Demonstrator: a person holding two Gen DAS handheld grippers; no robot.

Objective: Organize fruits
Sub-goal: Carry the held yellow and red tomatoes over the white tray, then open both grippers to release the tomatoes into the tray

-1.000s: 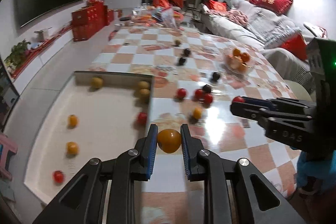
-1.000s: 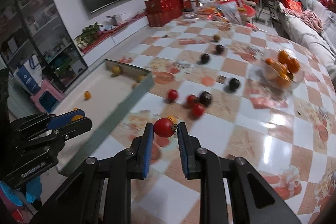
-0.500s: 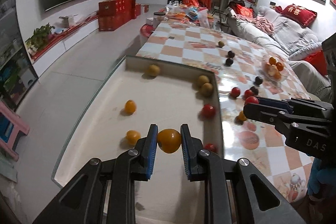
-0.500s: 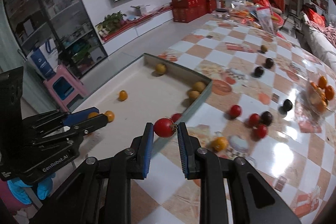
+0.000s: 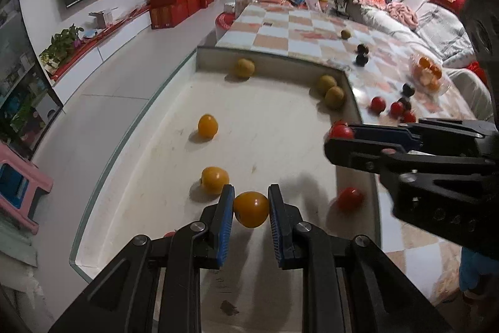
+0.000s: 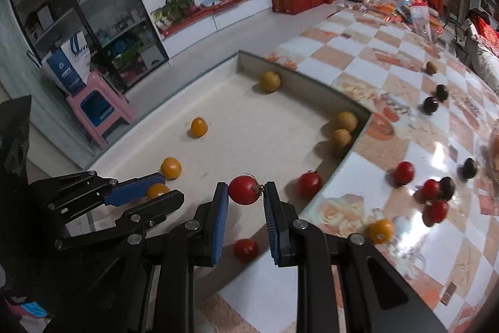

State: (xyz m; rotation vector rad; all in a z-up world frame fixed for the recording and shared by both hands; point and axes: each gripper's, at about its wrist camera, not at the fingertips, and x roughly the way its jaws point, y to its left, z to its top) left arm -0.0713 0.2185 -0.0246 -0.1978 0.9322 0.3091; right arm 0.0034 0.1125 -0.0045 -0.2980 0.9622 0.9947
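- The left gripper (image 5: 251, 208) is closed on a yellow tomato (image 5: 251, 209), above the white tray (image 5: 280, 127).
- The right gripper (image 6: 244, 192) pinches a red tomato (image 6: 244, 190) over the tray's near corner.

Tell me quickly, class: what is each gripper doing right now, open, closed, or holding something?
Left gripper: closed on a yellow tomato, above the tray.
Right gripper: closed on a red tomato, also above the tray.
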